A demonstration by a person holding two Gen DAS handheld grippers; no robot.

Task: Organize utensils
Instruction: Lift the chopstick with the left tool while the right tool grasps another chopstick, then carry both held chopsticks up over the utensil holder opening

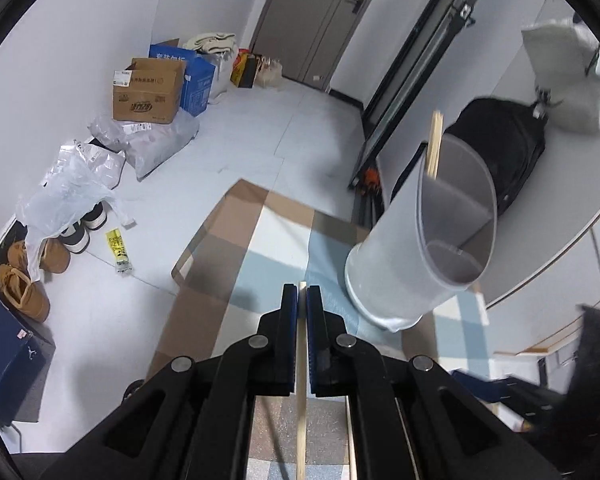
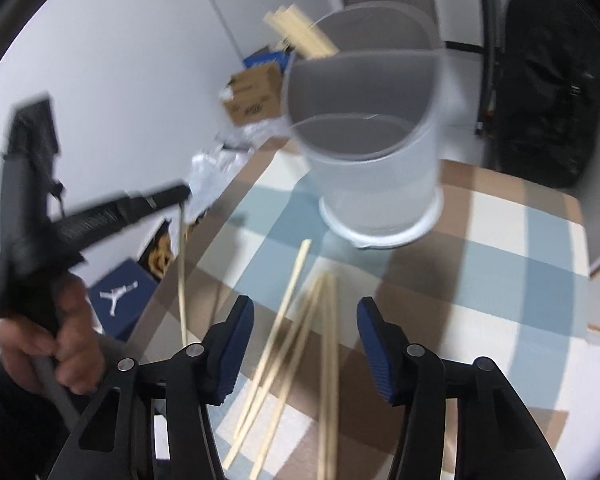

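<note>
progress: early, a few chopsticks point(image 1: 435, 142) already in divided holder point(image 1: 428, 240) ahead | left gripper point(image 1: 302, 296) fingers clenched on one chopstick point(image 1: 301, 400) | right gripper point(image 2: 305, 344) fingers apart, empty, above loose chopsticks point(image 2: 300, 340) on tabletop point(image 2: 500, 280)

Left gripper point(image 1: 302, 290) clamped tight on single wooden chopstick point(image 1: 301, 400), stick running straight down between blue pads point(image 1: 290, 312). Checked tabletop point(image 1: 236, 280) below. White divided utensil holder point(image 1: 420, 248) just right of gripper, two chopsticks point(image 1: 435, 144) poking out of far compartment. Cardboard box point(image 1: 148, 92), plastic bags point(image 1: 76, 184), shoes point(image 1: 24, 288) on floor at left.
</note>
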